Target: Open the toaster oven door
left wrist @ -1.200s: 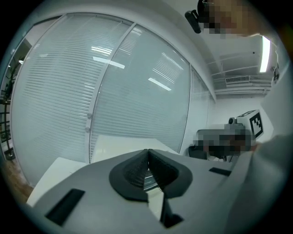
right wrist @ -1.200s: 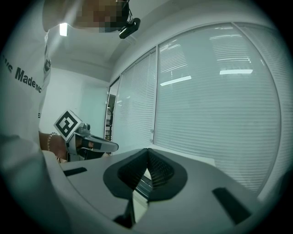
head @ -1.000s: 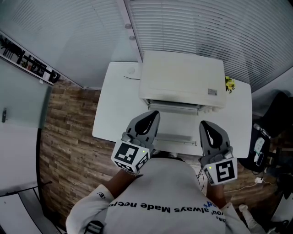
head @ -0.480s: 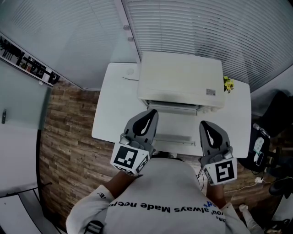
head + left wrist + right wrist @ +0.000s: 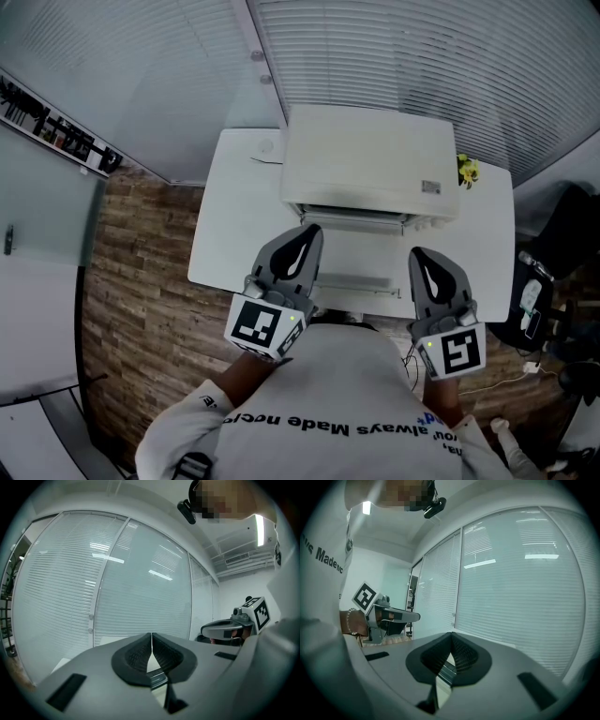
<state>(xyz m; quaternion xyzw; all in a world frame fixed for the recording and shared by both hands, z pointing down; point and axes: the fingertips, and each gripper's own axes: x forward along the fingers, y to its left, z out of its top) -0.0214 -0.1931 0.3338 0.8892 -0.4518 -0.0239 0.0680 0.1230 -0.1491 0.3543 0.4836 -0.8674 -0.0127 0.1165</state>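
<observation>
The left gripper point(image 5: 151, 637) is pointing level, with its jaws closed tip to tip and nothing pinched between them. Through the small gap below the tips, a strip of a metal bar point(image 5: 157, 680) is showing. In the head view this gripper is hovering over the near edge of the table point(image 5: 230, 216), and its marker cube point(image 5: 265, 325) is sitting close to the person's white shirt point(image 5: 319, 398).

The right gripper point(image 5: 451, 636) is tilting slightly downward. Its jaws are also meeting at the tips and gripping nothing. It is hanging well to the right of the left gripper, at about the same distance from the person.

Ahead of both grippers, the white toaster oven point(image 5: 370, 159) is standing at the back of the table, close against the blinds point(image 5: 422, 56), with its front facing the person. A flat pale panel point(image 5: 361, 251) is reaching out from the oven's front into the space between the two grippers, and a bar point(image 5: 356, 283) is running along its near edge. It is looking like the door lying folded down, though the head view is not making this certain. Neither gripper is touching the oven or the panel.

A small yellow object point(image 5: 469, 172) is lying on the table just beside the oven's right side. Wood-patterned floor point(image 5: 131, 281) is showing to the left of the table.
</observation>
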